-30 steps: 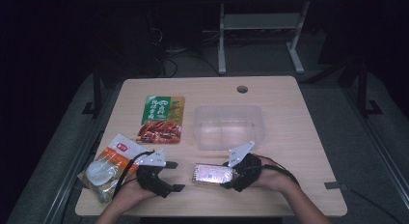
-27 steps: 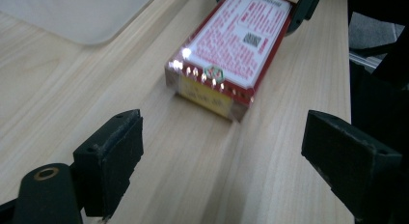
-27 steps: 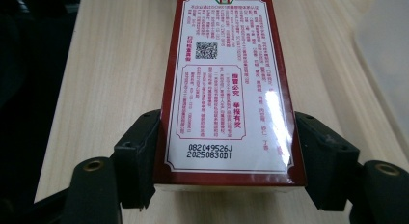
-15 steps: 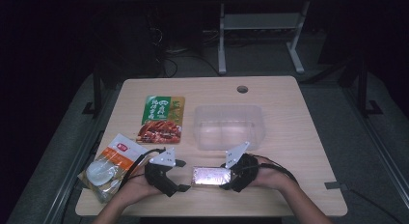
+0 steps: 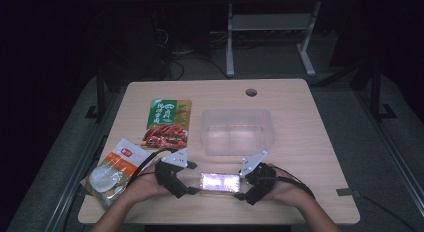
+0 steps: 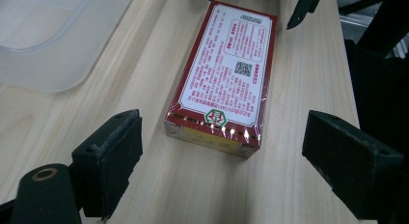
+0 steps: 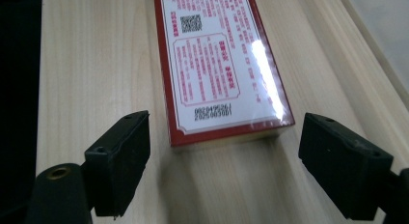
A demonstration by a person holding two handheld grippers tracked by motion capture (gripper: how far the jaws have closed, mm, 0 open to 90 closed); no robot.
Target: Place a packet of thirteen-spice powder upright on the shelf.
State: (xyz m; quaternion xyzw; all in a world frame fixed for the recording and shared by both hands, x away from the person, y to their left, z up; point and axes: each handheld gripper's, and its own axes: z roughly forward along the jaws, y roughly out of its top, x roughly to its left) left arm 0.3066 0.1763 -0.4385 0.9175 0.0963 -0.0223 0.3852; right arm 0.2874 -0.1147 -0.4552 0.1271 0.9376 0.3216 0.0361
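Note:
A red-edged box with a white printed label [image 5: 219, 182] lies flat on the table near its front edge, between my two grippers. My left gripper [image 5: 192, 179] points at the box's left end. In the left gripper view it is open [image 6: 231, 161], its pads standing well clear on either side of the box's near end [image 6: 222, 74]. My right gripper [image 5: 241, 184] faces the opposite end. Its jaws have just been opening and are open [image 7: 231, 161], and the box's end [image 7: 217, 64] sits between the pads without touching them.
A clear plastic container [image 5: 237, 132] stands just behind the box. A green and red food pouch [image 5: 167, 123] lies to its left. An orange and white packet [image 5: 115, 167] sits at the table's left edge. A cable hole [image 5: 251, 92] is at the back.
My left hand has moved right, bringing its gripper up to the box's left end. The box and my right hand have stayed in place.

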